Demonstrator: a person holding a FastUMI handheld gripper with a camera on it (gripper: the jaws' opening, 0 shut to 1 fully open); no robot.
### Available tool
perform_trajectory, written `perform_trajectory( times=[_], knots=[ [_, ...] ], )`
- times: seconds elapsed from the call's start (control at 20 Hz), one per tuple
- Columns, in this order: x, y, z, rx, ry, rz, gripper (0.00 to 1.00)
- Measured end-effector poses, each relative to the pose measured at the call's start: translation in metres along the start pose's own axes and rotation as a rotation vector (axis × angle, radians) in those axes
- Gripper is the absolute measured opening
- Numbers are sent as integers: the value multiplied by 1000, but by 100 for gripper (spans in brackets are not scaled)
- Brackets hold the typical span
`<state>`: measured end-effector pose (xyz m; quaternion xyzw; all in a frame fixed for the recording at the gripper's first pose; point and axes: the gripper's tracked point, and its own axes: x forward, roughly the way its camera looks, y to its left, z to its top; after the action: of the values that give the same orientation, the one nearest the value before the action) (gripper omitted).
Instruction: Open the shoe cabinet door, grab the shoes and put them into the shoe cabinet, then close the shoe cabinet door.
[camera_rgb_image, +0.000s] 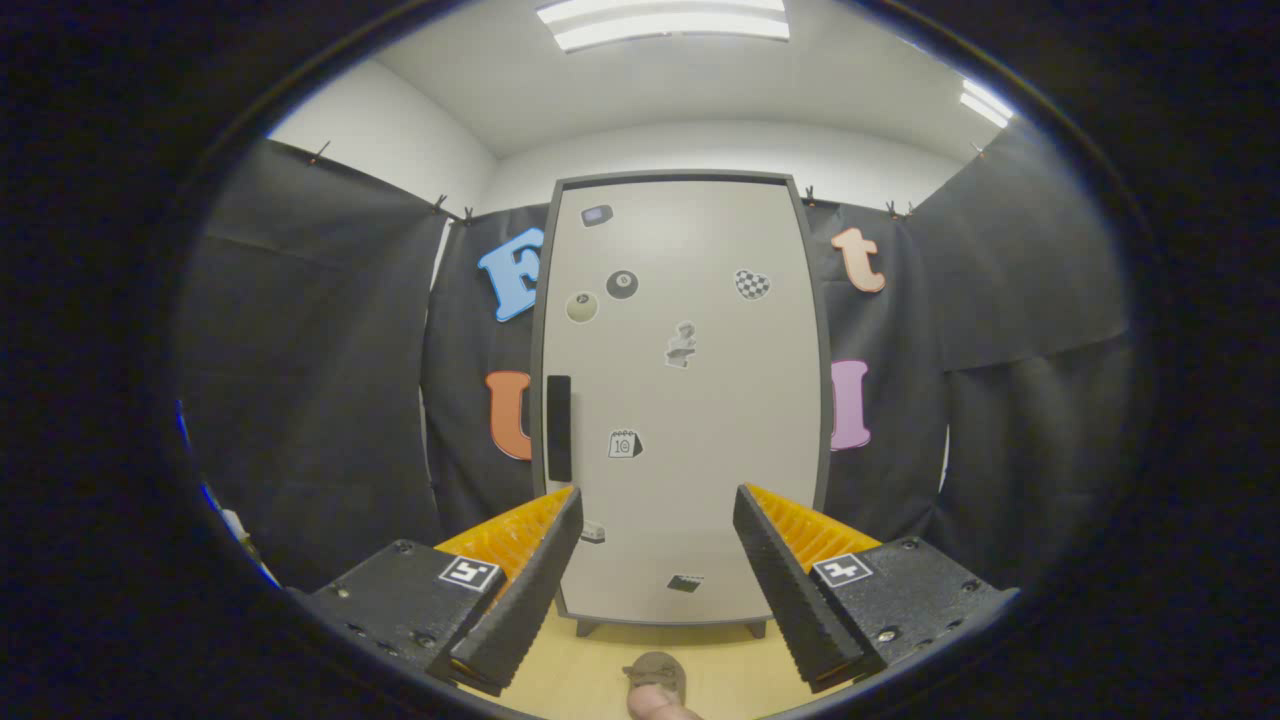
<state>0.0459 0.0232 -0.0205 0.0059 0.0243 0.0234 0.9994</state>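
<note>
The gripper (658, 555) is held wide apart and empty, squared up to the shoe cabinet door (690, 400), which is seen shut, its dark handle (558, 428) set on the edge just beyond the left finger, apparently for a first pull. A shoe (655, 672) lies on the floor (590, 670), low between the fingers.

Gripper (657, 560) fingers spread, empty; shoe cabinet door (685, 400) closed ahead.

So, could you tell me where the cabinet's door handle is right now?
In the gripper view the dark handle runs upright along the left edge of the closed cabinet door, beyond the open gripper, just above its left finger.
</note>
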Motion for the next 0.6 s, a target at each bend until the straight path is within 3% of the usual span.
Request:
perform_trajectory(
  times=[0.3,0.6],
  knots=[
    [72,20,5,-38,8,20,99],
    [166,83,-21,-50,144,200,99]
  ],
)
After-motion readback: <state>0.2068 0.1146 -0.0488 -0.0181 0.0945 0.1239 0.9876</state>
